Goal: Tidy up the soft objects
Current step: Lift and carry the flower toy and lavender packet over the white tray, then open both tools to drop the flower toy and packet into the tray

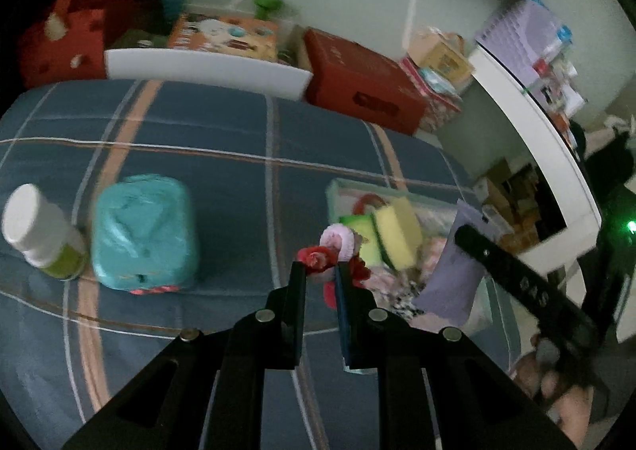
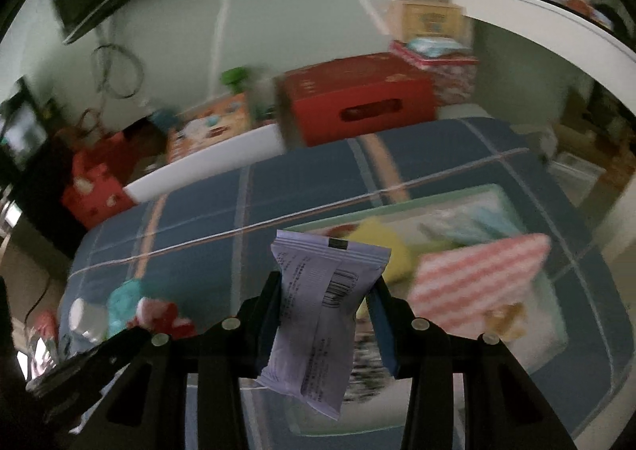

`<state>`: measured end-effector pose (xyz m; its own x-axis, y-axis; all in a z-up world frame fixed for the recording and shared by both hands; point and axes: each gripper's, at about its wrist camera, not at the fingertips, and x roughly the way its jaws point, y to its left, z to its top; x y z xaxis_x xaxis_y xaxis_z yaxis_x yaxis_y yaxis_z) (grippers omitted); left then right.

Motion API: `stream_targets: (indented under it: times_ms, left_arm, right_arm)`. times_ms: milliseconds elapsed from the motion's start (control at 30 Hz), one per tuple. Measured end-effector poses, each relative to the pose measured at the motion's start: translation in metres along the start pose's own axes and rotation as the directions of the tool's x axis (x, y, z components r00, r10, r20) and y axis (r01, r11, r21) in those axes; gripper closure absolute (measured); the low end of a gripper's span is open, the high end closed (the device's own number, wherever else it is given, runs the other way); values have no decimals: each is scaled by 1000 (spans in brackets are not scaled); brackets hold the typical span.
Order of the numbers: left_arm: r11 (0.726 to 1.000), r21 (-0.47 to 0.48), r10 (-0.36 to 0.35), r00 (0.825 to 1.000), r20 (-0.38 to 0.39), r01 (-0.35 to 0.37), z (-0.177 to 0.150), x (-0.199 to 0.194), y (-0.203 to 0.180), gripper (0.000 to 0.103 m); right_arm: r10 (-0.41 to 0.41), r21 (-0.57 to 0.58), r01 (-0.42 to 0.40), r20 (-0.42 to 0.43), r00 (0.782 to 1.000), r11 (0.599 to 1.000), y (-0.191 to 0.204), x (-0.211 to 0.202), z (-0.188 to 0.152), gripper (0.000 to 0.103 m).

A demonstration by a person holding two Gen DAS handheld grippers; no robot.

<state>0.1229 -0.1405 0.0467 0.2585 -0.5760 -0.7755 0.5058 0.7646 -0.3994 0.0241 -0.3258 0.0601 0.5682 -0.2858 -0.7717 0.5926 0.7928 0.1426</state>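
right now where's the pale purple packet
The pale purple packet is clamped between the right gripper's fingers at the centre of the right wrist view, above the tray's near-left part, left of the pink striped cloth.

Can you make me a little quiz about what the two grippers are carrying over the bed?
1. True or false: the right gripper is shut on a pale purple packet.
2. What does the left gripper pinch? A) the yellow sponge B) a small red and pink soft toy C) the white bottle
3. Fill in: the teal pouch lies on the blue checked ____, beside the white bottle.

Key: 1 true. 2 B. 3 bedcover.
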Motion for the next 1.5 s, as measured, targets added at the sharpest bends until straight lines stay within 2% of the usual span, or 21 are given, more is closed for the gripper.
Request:
stream_targets:
  times_ms: [100,367,500,567,700,833,1000,1300,1433,1467,1500]
  left_arm:
    - [999,37,-23,999,-39,25,-6,11,-15,88]
    - [990,130,-38,990,-136,56,-24,43,-55,88]
    - [986,140,-58,977,-207,89,-33,64,-67,88]
    - [986,146,-48,973,-228,83,-37,73,-71,88]
    - [989,136,-32,970,-240,66,-39,81,-68,88]
    - [992,119,-2,971,-238,31,-37,87,-58,88]
    - [994,107,22,962,-272,7,-40,101,-50,88]
    - [993,118,58,951,-304,-23,-44,117,-53,88]
    - [994,108,41,955,-295,-10,-41,110,-53,87]
    - [994,111,42,956,-290,-10,-40,106,-53,84]
    - [994,113,42,957,-289,-10,-40,103,-52,76]
  right_arm:
    - [-64,37,65,-9,998,997,-25,2,3,58]
    - [-90,69,92,-28,996,993,-51,1,0,58]
    - [-91,71,95,-47,995,993,-55,6,-3,58]
    - [-88,70,93,-67,994,993,-57,12,-5,58]
    - [-81,68,90,-122,989,994,-61,31,-11,58]
    - [-116,43,126,-189,975,991,-64,51,-18,58]
    - [-109,28,120,-247,963,992,-65,69,-25,58]
    - [-134,7,142,-294,946,990,-66,84,-31,58]
    - [-136,2,141,-264,955,990,-63,76,-26,55]
    - [-132,3,138,-259,957,990,-63,74,-25,54]
    - [-131,5,136,-254,958,991,-62,71,-24,53]
